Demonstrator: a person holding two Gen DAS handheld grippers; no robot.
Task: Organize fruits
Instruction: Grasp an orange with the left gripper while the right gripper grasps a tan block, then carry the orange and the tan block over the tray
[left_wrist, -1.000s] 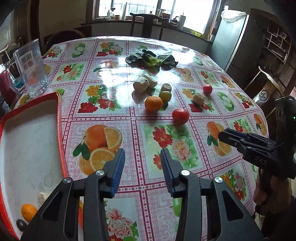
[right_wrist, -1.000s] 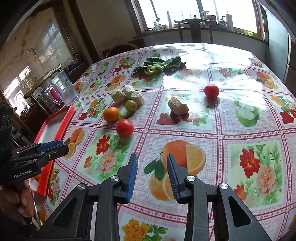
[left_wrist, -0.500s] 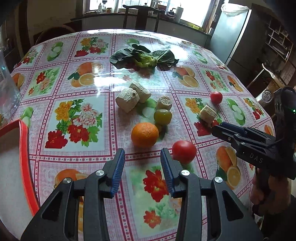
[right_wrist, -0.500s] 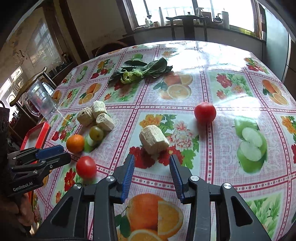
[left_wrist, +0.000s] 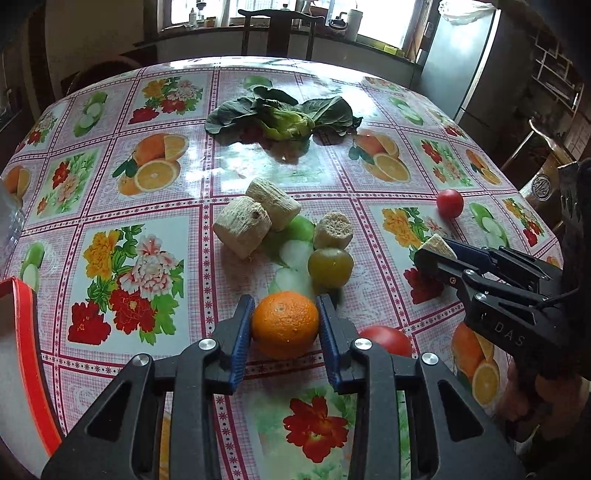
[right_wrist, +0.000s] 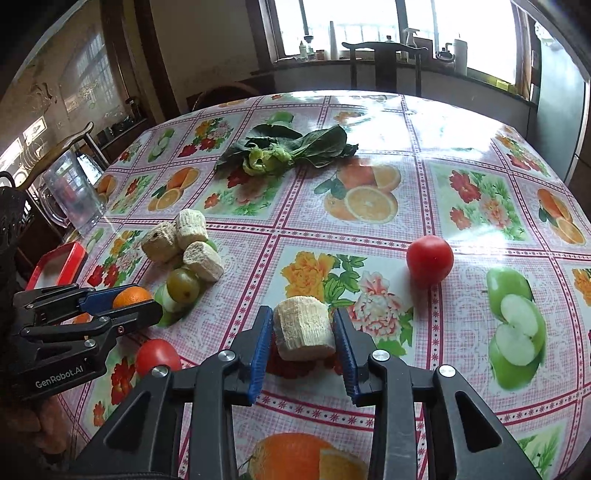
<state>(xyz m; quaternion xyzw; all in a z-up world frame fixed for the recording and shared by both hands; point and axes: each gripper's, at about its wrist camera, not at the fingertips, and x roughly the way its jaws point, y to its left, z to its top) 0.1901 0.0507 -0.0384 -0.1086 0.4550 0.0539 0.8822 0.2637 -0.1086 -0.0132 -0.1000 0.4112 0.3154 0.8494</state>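
Left wrist view: left gripper (left_wrist: 285, 325) jaws spread wide either side of the orange (left_wrist: 284, 324), blue pads (left_wrist: 242, 334) right at its flanks; can't tell if they touch. Orange sits on the tablecloth (left_wrist: 110, 206).
Right wrist view: right gripper (right_wrist: 303, 334) jaws apart, bracketing the pale corn cob chunk (right_wrist: 303, 328); small gaps show at both pads (right_wrist: 260, 350), no squeeze visible. Chunk rests on the cloth.
Green fruit (left_wrist: 330, 266): just beyond the orange, touching one cob piece (left_wrist: 333, 229).
Cob pair (left_wrist: 255, 218): two more pieces leaning together, left of the green fruit.
Near tomato (left_wrist: 386, 339): just right of the left gripper, partly hidden behind its right finger.
Far tomato (right_wrist: 429, 259): beyond and right of the right gripper, well apart from the cluster.
Leafy greens (left_wrist: 280, 116): far centre of the table, clear of the fruit.
Red tray (left_wrist: 27, 332): left table edge, white inside; contents out of frame.
Clear jug (right_wrist: 72, 192): far left edge in the right wrist view, beyond the tray.
Cross-view: right gripper seen side-on from the left camera, cob chunk at its tips.
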